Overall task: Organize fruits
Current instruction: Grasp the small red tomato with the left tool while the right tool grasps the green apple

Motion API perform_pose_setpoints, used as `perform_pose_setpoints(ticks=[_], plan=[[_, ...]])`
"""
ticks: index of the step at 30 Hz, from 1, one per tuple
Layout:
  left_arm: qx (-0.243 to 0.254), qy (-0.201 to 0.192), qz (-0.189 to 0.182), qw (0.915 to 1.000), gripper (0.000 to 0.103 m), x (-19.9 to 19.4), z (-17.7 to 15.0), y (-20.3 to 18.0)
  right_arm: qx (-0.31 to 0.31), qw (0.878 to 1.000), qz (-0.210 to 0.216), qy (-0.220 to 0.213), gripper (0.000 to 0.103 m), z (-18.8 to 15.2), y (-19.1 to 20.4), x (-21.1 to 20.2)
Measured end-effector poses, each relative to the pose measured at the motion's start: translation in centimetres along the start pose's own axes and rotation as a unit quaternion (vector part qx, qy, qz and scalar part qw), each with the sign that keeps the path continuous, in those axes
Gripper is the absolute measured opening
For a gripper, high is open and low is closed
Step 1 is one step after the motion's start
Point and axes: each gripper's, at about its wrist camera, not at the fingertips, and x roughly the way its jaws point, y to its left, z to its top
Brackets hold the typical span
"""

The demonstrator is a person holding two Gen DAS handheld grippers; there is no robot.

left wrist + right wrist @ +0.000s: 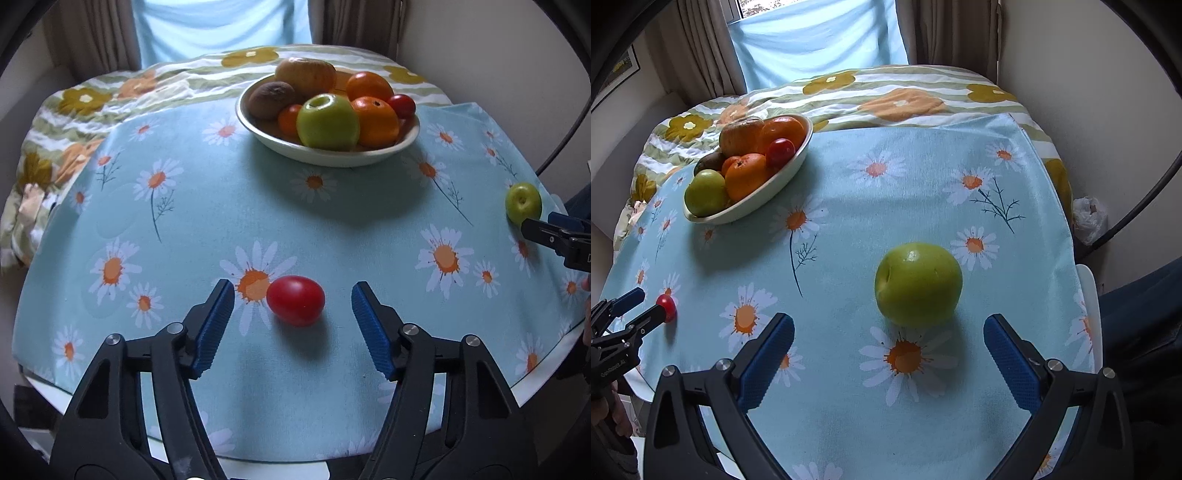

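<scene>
Straddling the red tomato (295,301) on the bench (184,229), the left tongs (292,301) stand released; right tongs (889,334), also released, face the green apple (918,283). Either round fruit might roll if nudged off-centre.

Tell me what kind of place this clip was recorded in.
Most likely a room in a home. A small table under a daisy-print tablecloth holds a bowl of fruit, a flowered quilt lies just beyond it, and curtains frame a window covered with a pale blue cloth.
</scene>
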Motion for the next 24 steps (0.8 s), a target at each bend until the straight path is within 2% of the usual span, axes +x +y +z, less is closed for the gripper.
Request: perform_pose_setpoints(ticks=[1,7,9,16,24], plan=[[-0.001,0.003,0.000,1.0000,0.069,0.3,0.0,-0.1,0.001,1.000,0.001,0.002,0.102,0.0,-0.1,0.2],[-0.013,0.028,0.000,0.9995,0.040,1.6,-0.1,0.1,-0.004,1.000,0.000,0.011,0.098,0.2,-0.4,1.0],[-0.015,0.029,0.000,0.9995,0.040,1.7,-0.2,0.1,-0.004,1.000,0.000,0.013,0.096,0.3,-0.3,1.2],[-0.014,0.031,0.002,0.9994,0.040,1.6,-0.3,0.1,-0.009,1.000,-0.002,0.027,0.077,0.6,-0.4,2.3],[-0.022,0.034,0.000,0.9992,0.040,1.4,-0.6,0.5,0.001,1.000,-0.005,0.026,0.075,1.1,-0.6,3.0]])
